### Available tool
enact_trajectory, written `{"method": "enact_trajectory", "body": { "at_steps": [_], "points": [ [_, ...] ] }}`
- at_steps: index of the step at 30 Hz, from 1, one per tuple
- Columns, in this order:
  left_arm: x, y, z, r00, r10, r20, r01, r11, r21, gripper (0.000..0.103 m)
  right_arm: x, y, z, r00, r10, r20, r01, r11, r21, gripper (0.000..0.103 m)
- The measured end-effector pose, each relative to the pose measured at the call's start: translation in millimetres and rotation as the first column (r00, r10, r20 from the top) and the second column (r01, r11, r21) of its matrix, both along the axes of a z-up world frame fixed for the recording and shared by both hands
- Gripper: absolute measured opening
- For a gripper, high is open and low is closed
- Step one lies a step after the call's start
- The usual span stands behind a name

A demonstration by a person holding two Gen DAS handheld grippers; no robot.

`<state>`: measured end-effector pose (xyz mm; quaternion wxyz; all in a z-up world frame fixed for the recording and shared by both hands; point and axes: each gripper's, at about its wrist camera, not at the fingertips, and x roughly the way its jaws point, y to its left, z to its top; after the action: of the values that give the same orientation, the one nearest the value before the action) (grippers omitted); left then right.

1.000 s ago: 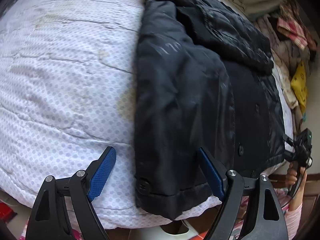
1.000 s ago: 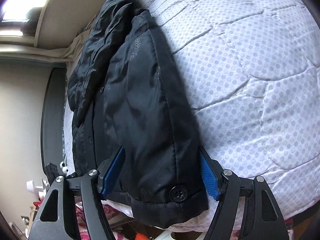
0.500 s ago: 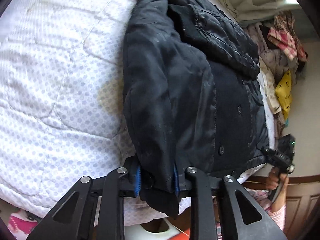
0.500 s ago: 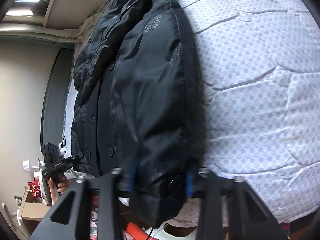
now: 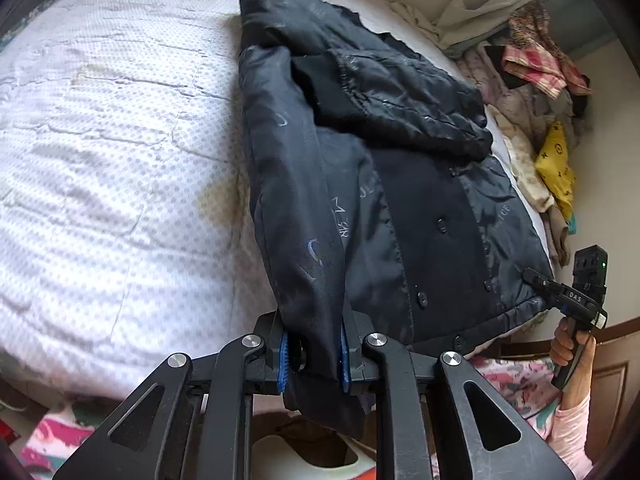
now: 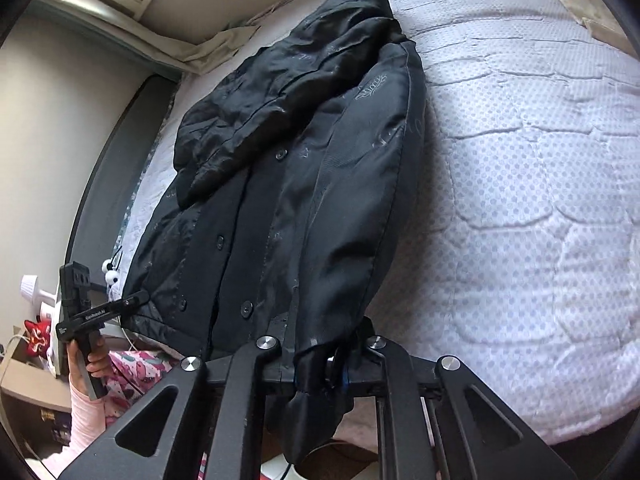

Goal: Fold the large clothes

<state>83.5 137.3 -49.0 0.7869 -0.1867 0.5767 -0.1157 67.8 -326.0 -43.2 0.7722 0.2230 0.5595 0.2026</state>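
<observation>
**Jacket across the mattress edge**

The jacket (image 5: 400, 184) lay on the mattress (image 5: 112, 168), hood (image 5: 384, 92) folded over its chest. Each sleeve cuff hung past the near edge, clamped in the left hand-held gripper (image 5: 314, 354) and right hand-held gripper (image 6: 324, 372). A clothes pile (image 5: 536, 112) sat behind.

Left gripper (image 5: 312, 354) clamped on sleeve cuff (image 5: 316, 360) of black jacket (image 5: 400, 200); blue pads (image 5: 283, 358) pinch cuff from both sides, cuff end hangs below fingers. Sleeve runs forward from fingers over jacket body. Jacket lies on white dotted quilt (image 5: 112, 168), quilt spreading left of fingers. Right of fingers: right gripper (image 5: 532, 276) at jacket's hem corner, closure unclear. Clothes pile (image 5: 532, 112) far right, beyond jacket.
</observation>
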Motion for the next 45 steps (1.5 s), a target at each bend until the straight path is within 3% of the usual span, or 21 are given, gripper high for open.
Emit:
{"method": "enact_trajectory", "body": {
  "at_steps": [11,16,20,26,31,39,45],
  "points": [
    [-44.1,23.4,11.6,0.998,0.011,-0.059,-0.015,0.998,-0.068,0.021,-52.6,-12.0,5.9,0.998,-0.027,-0.056,0.034,0.991,0.126,0.008],
    [-29.8,30.6,11.3,0.995,0.049,-0.086,-0.059,0.991,-0.116,0.021,-48.9,-8.6,7.1,0.996,-0.051,-0.067,0.059,0.991,0.124,0.008],
    [-7.6,38.2,29.4,0.995,0.073,-0.068,-0.083,0.983,-0.165,0.021,-32.5,-15.1,21.4,0.996,-0.076,-0.054,0.082,0.989,0.121,0.008],
    [42.8,37.5,71.8,0.996,0.088,0.024,-0.083,0.983,-0.162,0.021,19.5,-1.1,67.8,0.995,-0.089,0.035,0.085,0.992,0.093,0.008],
    [98.3,44.6,76.0,0.991,0.136,0.017,-0.132,0.982,-0.138,0.021,76.7,12.9,80.8,0.992,-0.111,0.057,0.108,0.993,0.046,0.008],
    [170.1,45.8,42.2,0.985,0.169,-0.017,-0.17,0.982,-0.079,0.024,166.9,24.3,50.7,0.984,-0.178,0.012,0.178,0.984,0.02,0.009],
    [196.9,39.6,34.8,0.983,0.182,-0.011,-0.182,0.983,-0.007,0.028,199.6,31.9,16.0,0.983,-0.18,-0.036,0.181,0.984,0.004,0.011]
  ]
}}
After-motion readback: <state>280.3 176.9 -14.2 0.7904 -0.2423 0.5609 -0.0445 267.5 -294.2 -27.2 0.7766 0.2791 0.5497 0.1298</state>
